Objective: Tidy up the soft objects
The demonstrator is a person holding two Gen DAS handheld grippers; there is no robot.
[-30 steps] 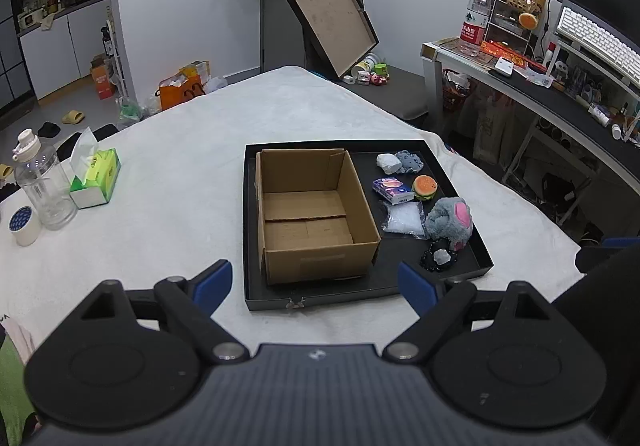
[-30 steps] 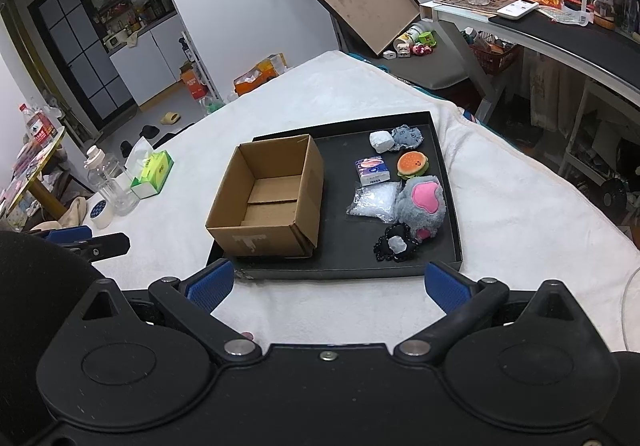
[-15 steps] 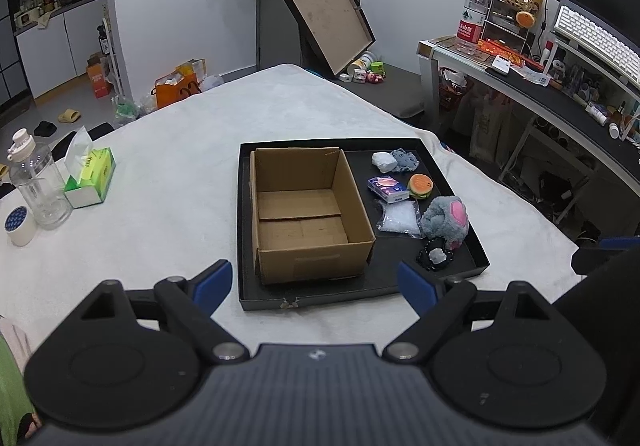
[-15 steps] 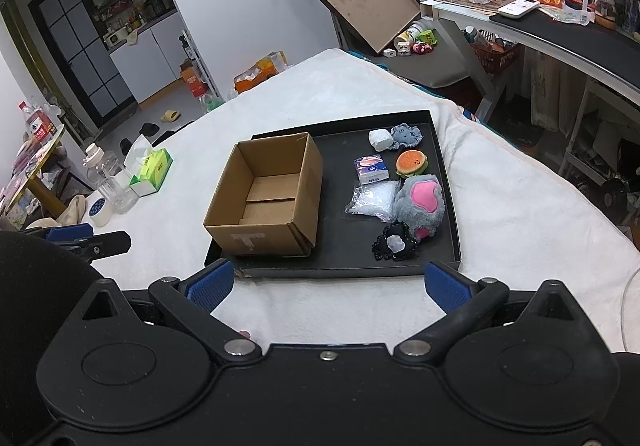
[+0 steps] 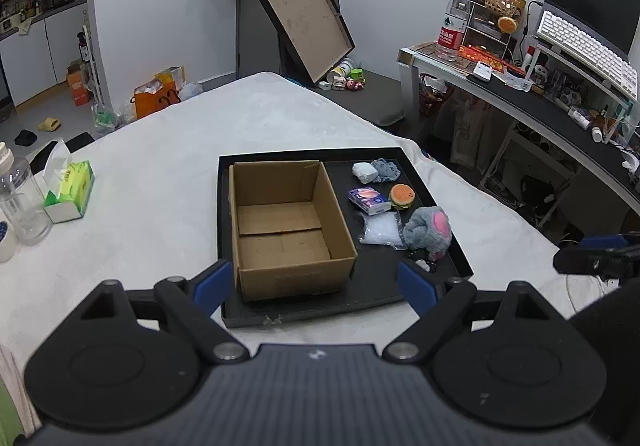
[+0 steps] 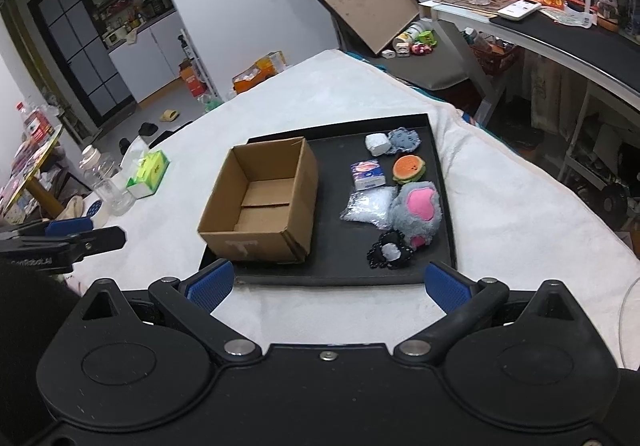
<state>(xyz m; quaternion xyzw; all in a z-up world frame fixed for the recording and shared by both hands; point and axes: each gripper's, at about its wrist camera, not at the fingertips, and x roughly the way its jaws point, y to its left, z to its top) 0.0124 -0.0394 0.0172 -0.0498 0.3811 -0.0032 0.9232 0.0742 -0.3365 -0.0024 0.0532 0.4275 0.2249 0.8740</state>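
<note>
Both the left gripper (image 5: 314, 284) and right gripper (image 6: 326, 284) hang with fingers spread wide, holding nothing. Ahead of them the open brown cardboard box (image 6: 262, 201) stands empty; 7 soft items lie right of it. Probably best: drop onto the grey-and-pink plush toy (image 6: 416, 211) first, squeezing its middle.

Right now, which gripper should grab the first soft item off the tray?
Right gripper, probably: open, empty, and the grey plush lies toward its side of the tray. Left gripper faces the cardboard box.
</note>
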